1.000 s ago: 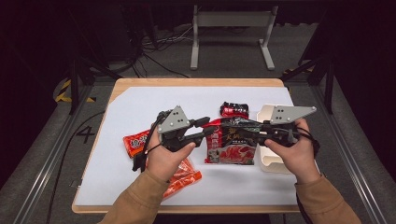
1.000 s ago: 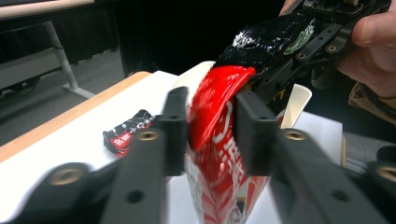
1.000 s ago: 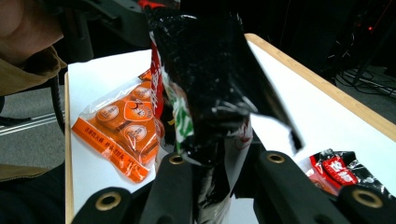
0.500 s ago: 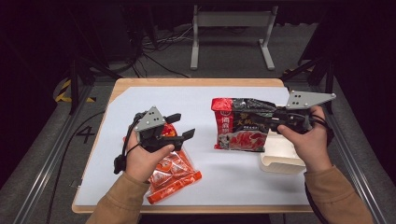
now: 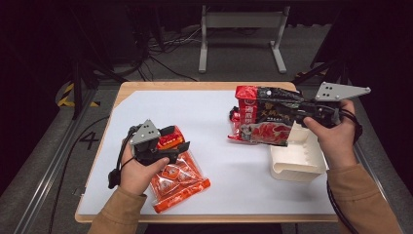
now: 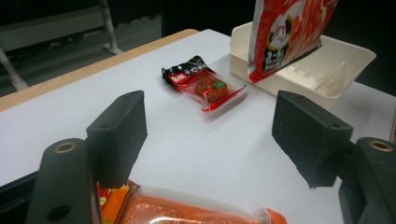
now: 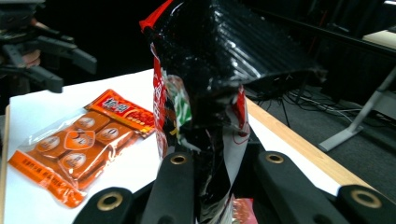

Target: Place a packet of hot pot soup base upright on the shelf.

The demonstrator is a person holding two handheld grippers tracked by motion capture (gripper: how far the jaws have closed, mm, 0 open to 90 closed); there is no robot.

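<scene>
The red and black snack bag [image 5: 265,117] is hanging above the counter [image 5: 219,161], pinched at one edge by the right gripper [image 5: 304,114], whose jaws are pressing together on it. Its long axis is running sideways from those jaws, with the white tray [image 5: 297,158] lying just below and beside it, nearer this hand. The left gripper [image 5: 173,146] is hovering over the orange packet [image 5: 178,180]; its jaws have just been opening and are standing spread, nothing between them. A small dark packet [image 6: 201,81] is lying near the tray. The bag's gripped edge is hiding behind the jaws.
</scene>
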